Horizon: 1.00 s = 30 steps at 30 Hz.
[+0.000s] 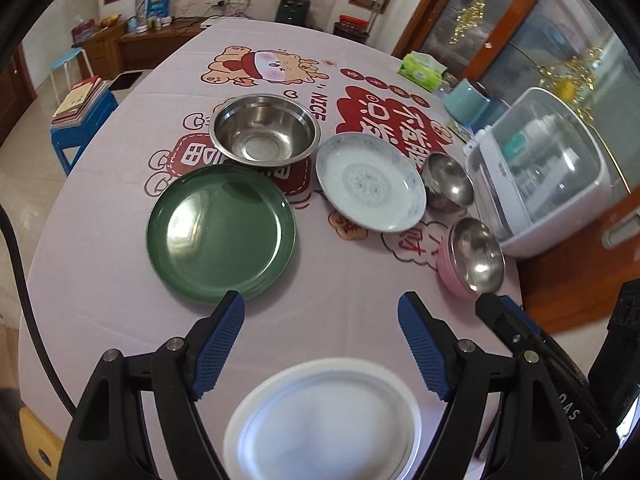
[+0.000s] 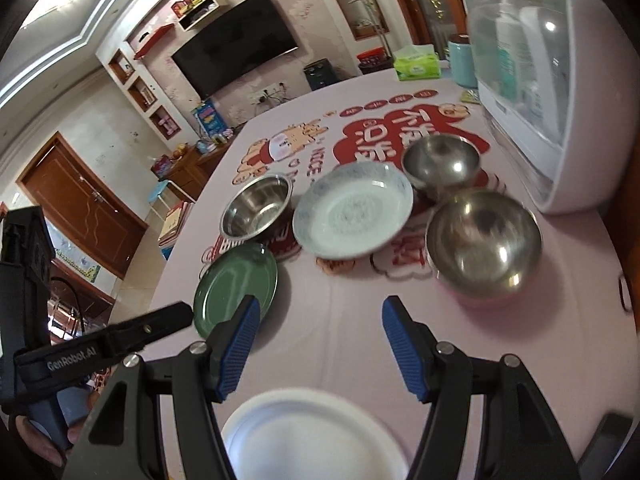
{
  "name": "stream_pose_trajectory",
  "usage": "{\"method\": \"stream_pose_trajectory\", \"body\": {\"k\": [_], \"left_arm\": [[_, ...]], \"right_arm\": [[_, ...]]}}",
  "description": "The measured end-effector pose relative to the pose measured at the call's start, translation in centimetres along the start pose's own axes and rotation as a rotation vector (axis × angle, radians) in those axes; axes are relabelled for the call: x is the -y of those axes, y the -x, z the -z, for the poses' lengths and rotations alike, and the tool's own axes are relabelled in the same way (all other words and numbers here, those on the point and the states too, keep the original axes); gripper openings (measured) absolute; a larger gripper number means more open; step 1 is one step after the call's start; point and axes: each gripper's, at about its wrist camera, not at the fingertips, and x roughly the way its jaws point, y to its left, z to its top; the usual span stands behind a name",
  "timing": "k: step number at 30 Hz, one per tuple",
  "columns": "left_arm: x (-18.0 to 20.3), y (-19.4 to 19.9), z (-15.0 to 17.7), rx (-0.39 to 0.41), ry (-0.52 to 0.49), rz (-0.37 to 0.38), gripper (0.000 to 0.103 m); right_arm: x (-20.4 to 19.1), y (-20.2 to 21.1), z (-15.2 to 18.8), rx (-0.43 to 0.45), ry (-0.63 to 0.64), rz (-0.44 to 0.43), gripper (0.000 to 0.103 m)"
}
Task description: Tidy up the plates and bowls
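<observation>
**Plates and bowls spread over a printed tablecloth, both grippers open above them**

A white plate (image 1: 322, 420), plain with a raised rim, lies at the near edge of the table (image 1: 100, 272), below and between the fingers of each gripper. Beyond it to the left sits a glossy green plate (image 1: 221, 234), round and shallow. Just behind that stands a wide steel bowl (image 1: 265, 130) with a flat base and a rolled rim. To the right lies a patterned plate (image 1: 370, 182), pale with a faint blue-grey motif, near the green plate but apart from it. Two small steel bowls stand further right: the far bowl (image 1: 448, 180) beside the patterned plate, and the near bowl (image 1: 476, 254), which seems to sit inside a pink outer shell.

The left gripper (image 1: 322, 354) hangs over the white plate with its blue-padded jaws wide apart and nothing between them. The right gripper (image 2: 316, 354) is likewise open and empty; the left gripper's black body shows at that view's left edge.

The pink cloth carries red cartoon prints. A white sterilizer (image 1: 560, 172) with a clear lid stands at the table's right, a tissue pack (image 1: 424, 70) beyond it.
</observation>
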Motion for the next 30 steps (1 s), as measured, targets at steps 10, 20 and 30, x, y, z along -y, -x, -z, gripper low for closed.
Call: {"method": "stream_pose_trajectory", "body": {"k": [10,20,30], "left_arm": [[2.5,-4.7,-3.8,-0.018,0.074,-0.060,0.079],[3.0,-9.6,-7.1,-0.035,0.131,-0.100,0.079],[3.2,-14.2,-8.8,-0.090,0.114,-0.150,0.079]], "right_arm": [[3.8,-3.4,-6.1,0.009,0.026,-0.025,0.064],[6.8,-8.6,-9.3,-0.072,0.014,-0.042,0.064],[7.6,-12.9,-9.8,-0.200,0.014,-0.032,0.064]]}}
